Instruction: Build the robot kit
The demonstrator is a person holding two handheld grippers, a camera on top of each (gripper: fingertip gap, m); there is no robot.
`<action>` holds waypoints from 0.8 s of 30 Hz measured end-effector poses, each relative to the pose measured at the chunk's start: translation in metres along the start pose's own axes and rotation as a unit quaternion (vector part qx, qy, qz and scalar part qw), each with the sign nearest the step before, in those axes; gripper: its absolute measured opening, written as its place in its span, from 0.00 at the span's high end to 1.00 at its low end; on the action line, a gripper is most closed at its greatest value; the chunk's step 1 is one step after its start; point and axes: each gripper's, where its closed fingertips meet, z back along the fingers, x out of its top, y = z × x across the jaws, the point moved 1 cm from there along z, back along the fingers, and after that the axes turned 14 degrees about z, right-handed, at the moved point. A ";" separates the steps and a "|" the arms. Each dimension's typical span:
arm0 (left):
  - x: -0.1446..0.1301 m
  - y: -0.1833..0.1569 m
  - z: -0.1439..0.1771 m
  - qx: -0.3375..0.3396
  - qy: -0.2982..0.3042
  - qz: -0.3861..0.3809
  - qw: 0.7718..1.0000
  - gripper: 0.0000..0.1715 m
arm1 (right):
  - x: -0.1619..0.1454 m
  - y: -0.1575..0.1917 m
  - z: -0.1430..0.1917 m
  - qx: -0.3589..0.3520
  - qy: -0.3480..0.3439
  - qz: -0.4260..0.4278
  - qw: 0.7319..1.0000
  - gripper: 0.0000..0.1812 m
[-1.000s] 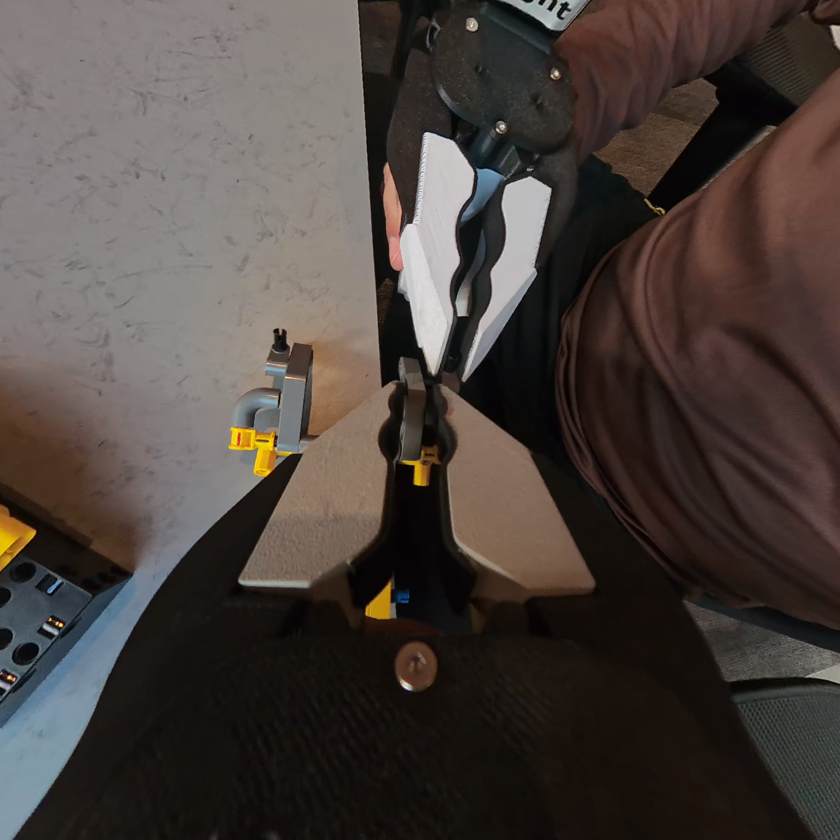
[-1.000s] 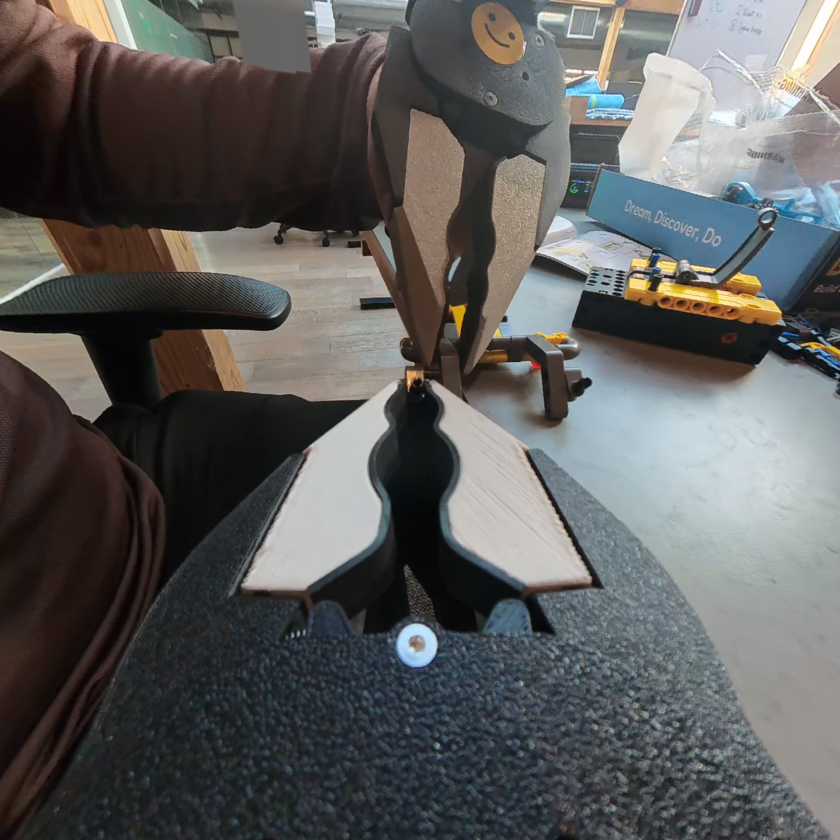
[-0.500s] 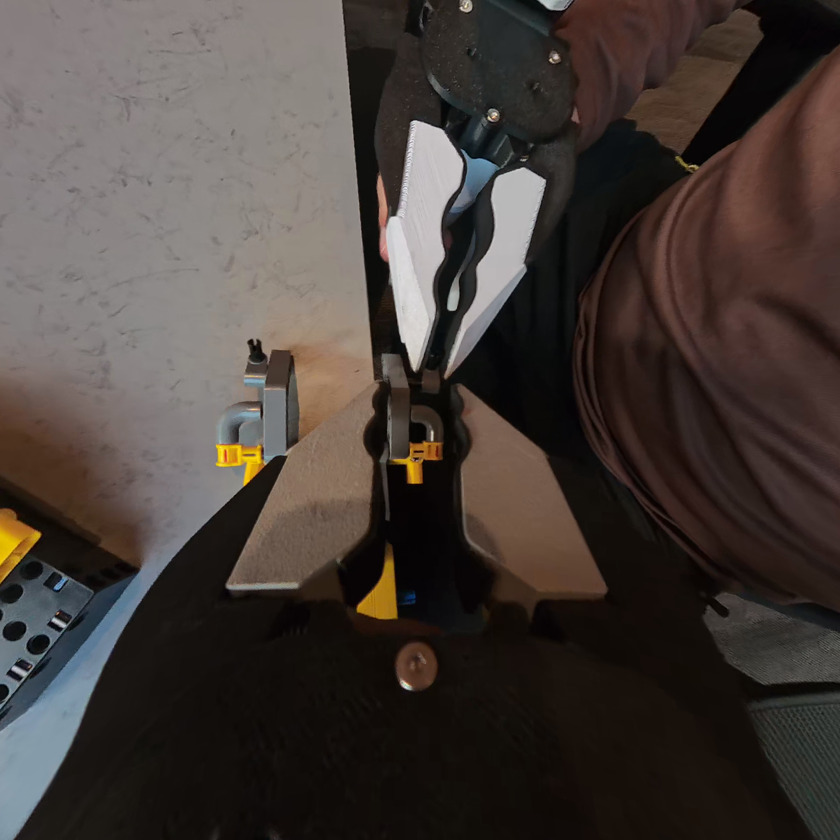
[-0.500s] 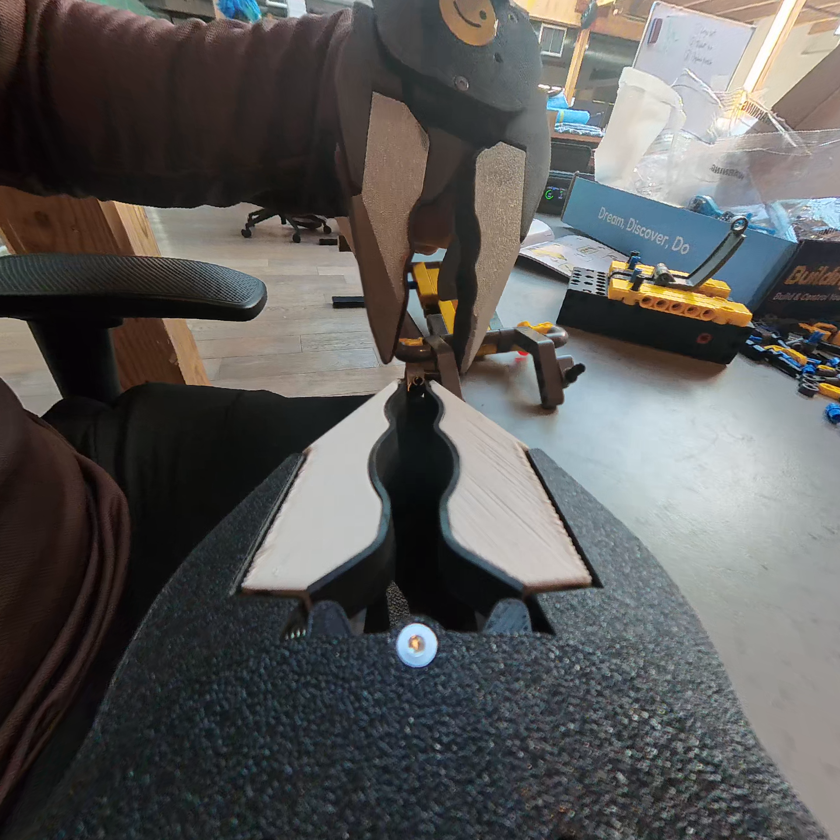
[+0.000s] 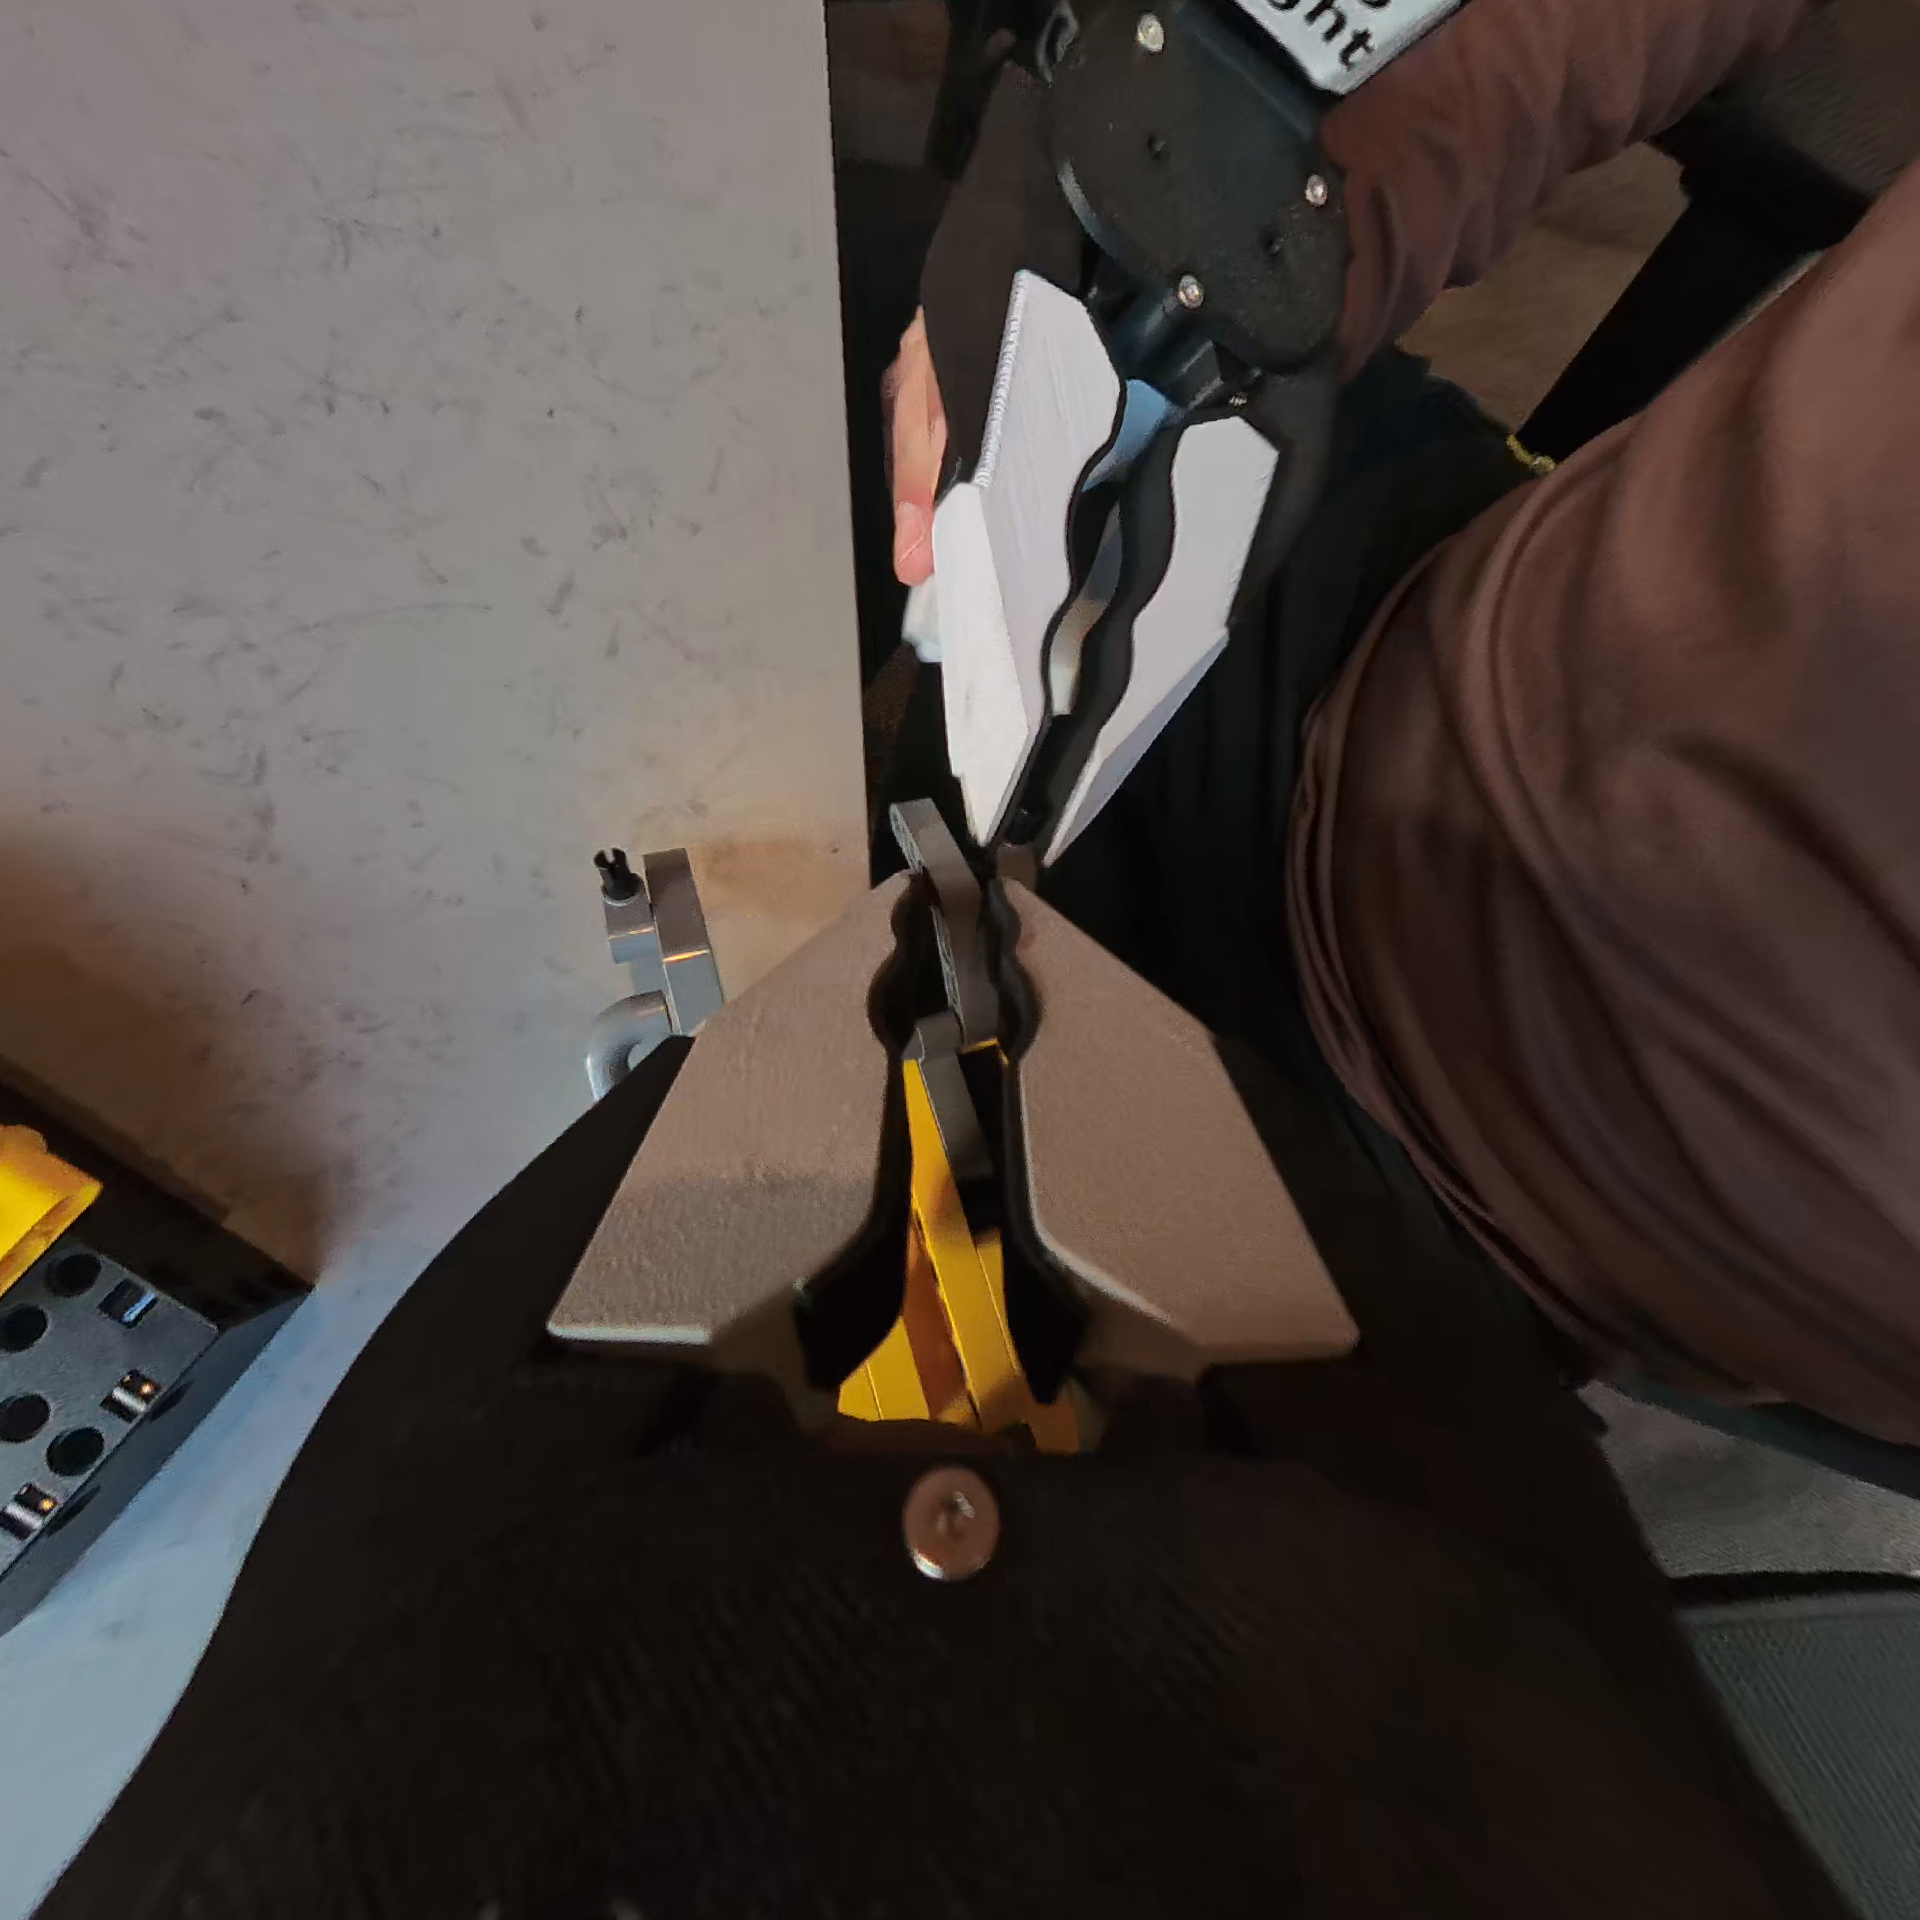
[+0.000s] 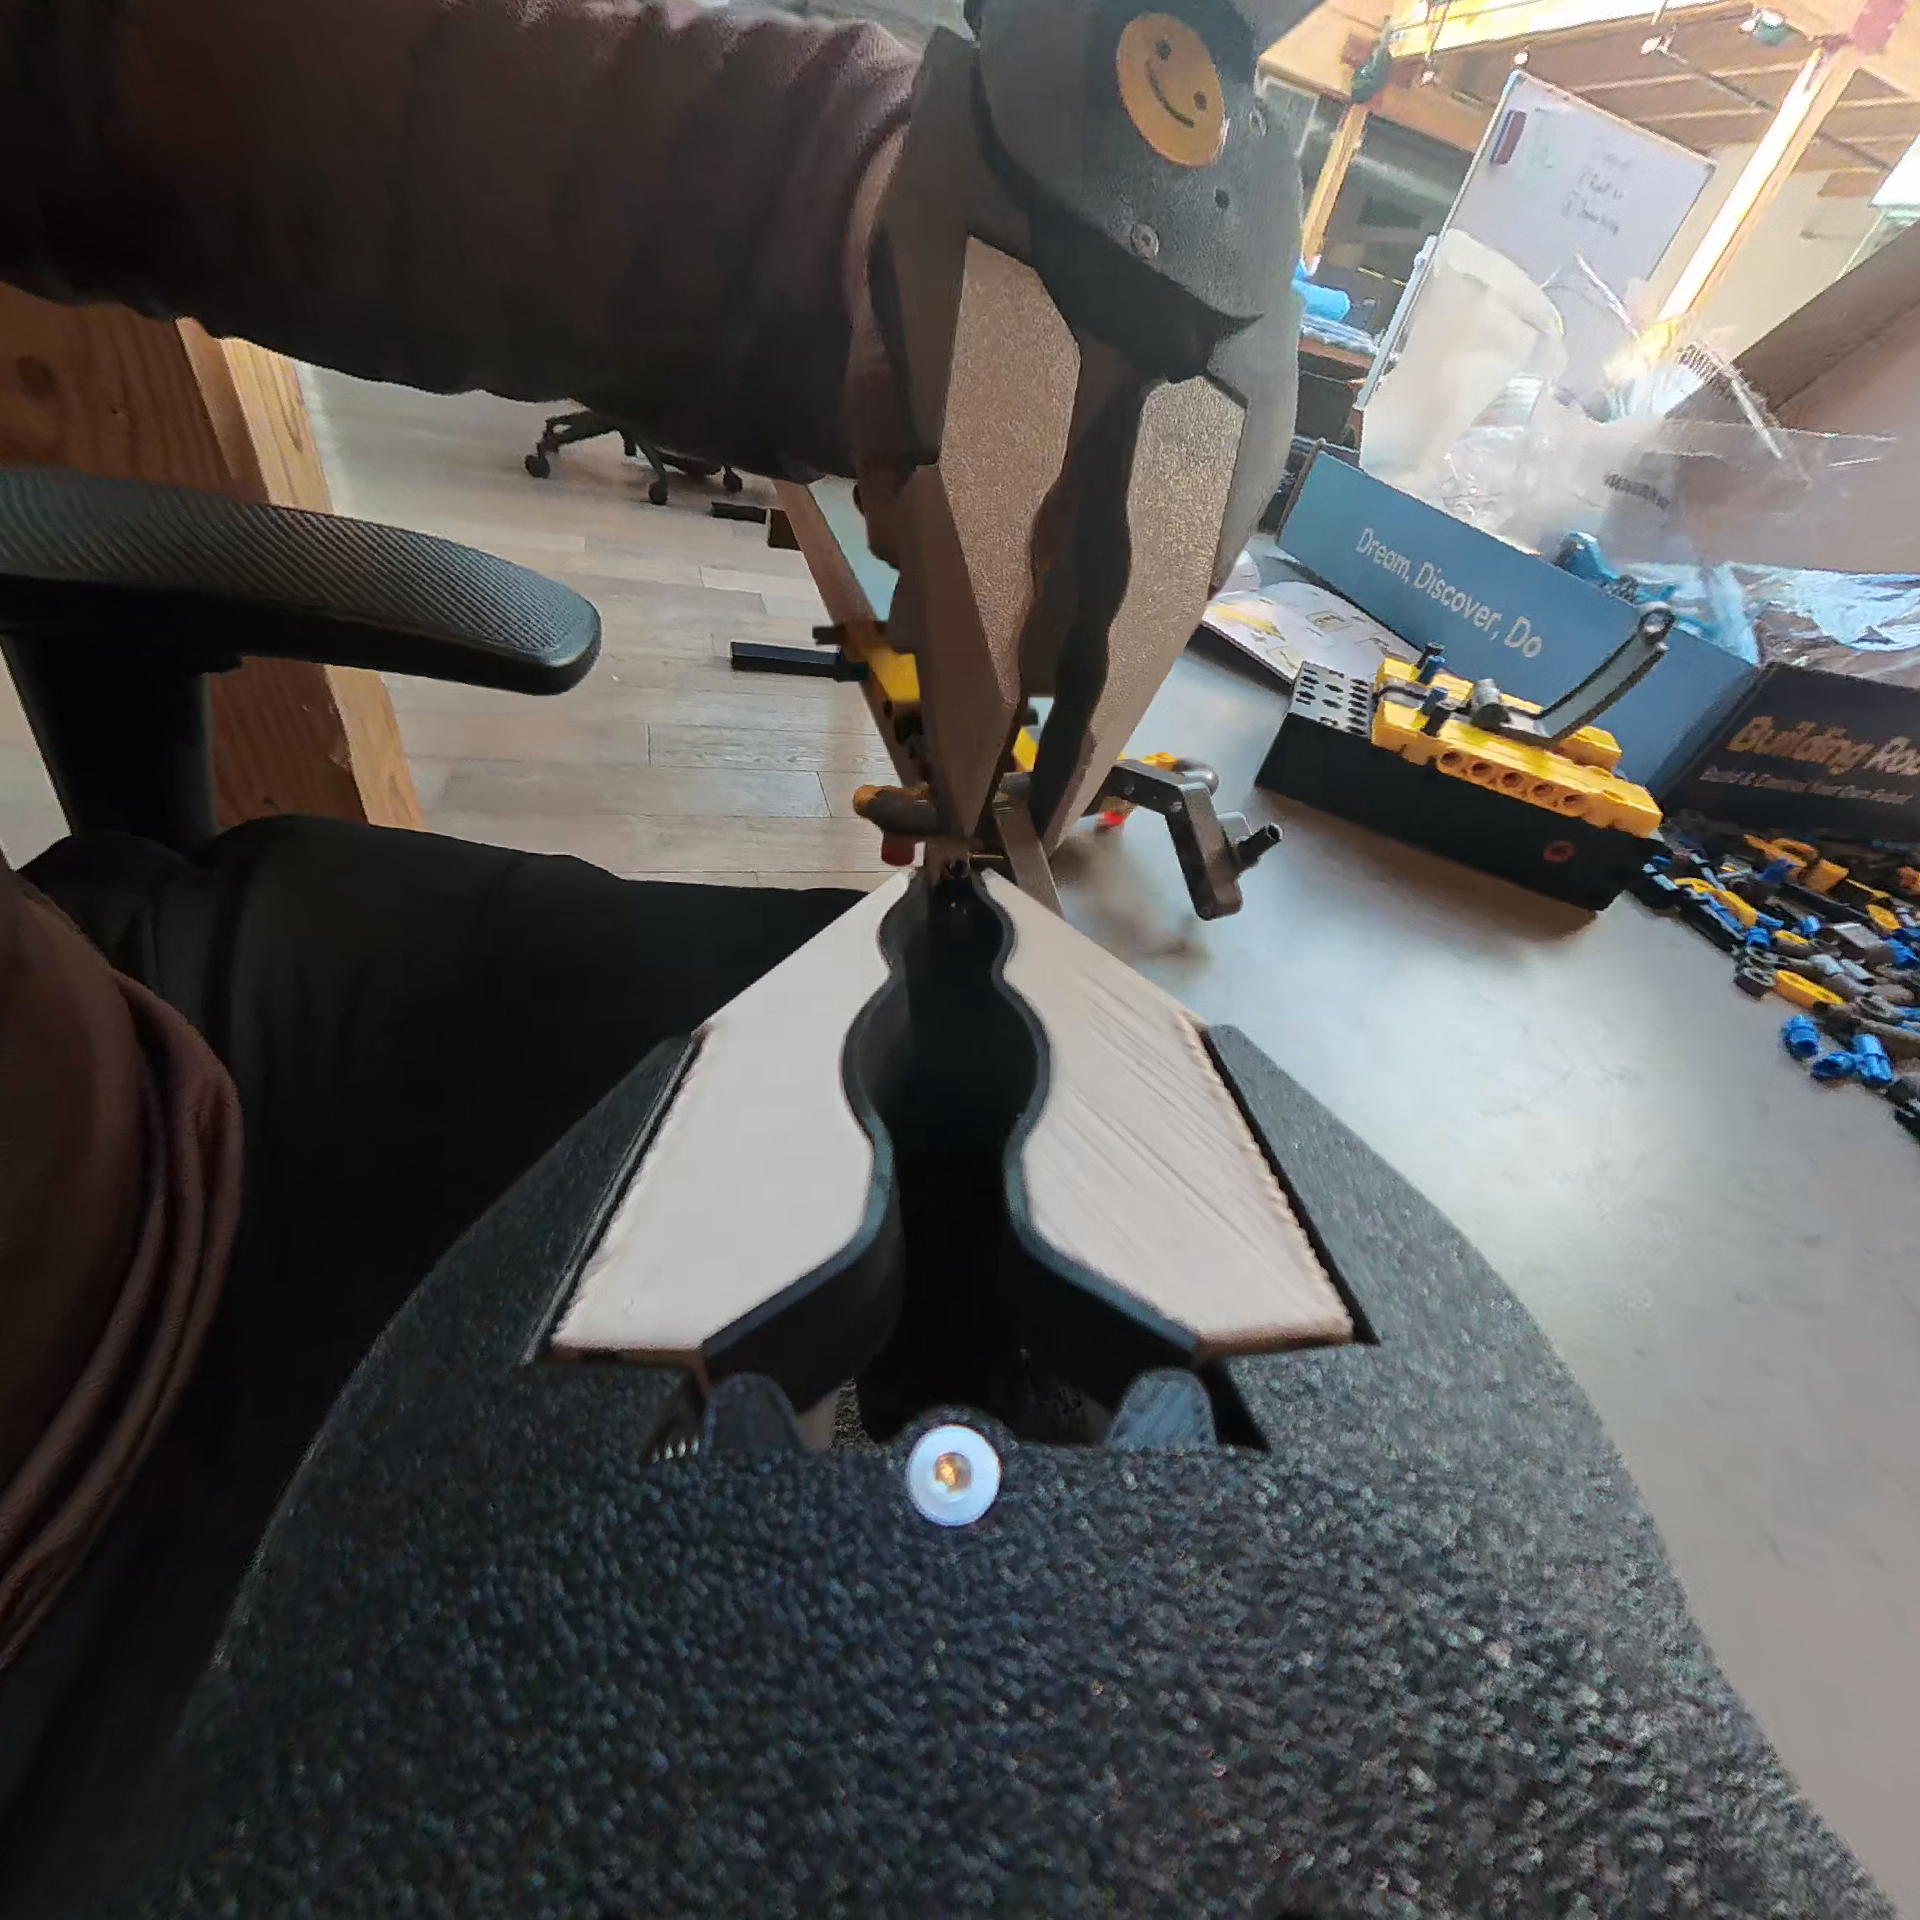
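Both grippers meet tip to tip just off the near edge of the grey table [image 5: 416, 416], over the person's lap, which seems to let one steady the work while the other feeds in a small part. Left gripper [image 5: 954, 894] is closed on a toy-brick assembly [image 5: 951, 1226], a yellow beam with a dark grey arm that pokes out past its fingertips. Right gripper [image 6: 948, 881] is nearly closed, and something tiny shows at its tips, pressed up against that grey arm; whether it truly grips the piece I cannot tell. Far right on the table sit a blue box [image 6: 1475, 603], a black and yellow brick model [image 6: 1455, 769] and scattered loose bricks [image 6: 1808, 966].
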 end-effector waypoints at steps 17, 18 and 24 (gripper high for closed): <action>0.008 -0.001 0.004 -0.066 0.022 -0.006 0.998 0.96 | 0.006 -0.006 0.002 -0.017 0.024 0.042 0.999 0.98; 0.008 0.000 0.004 -0.067 0.022 -0.004 0.998 0.96 | 0.006 -0.007 0.003 -0.021 0.028 0.044 0.998 0.98; 0.007 0.004 0.002 -0.067 0.027 -0.001 0.997 0.96 | 0.003 -0.007 0.002 -0.021 0.040 0.029 0.999 0.98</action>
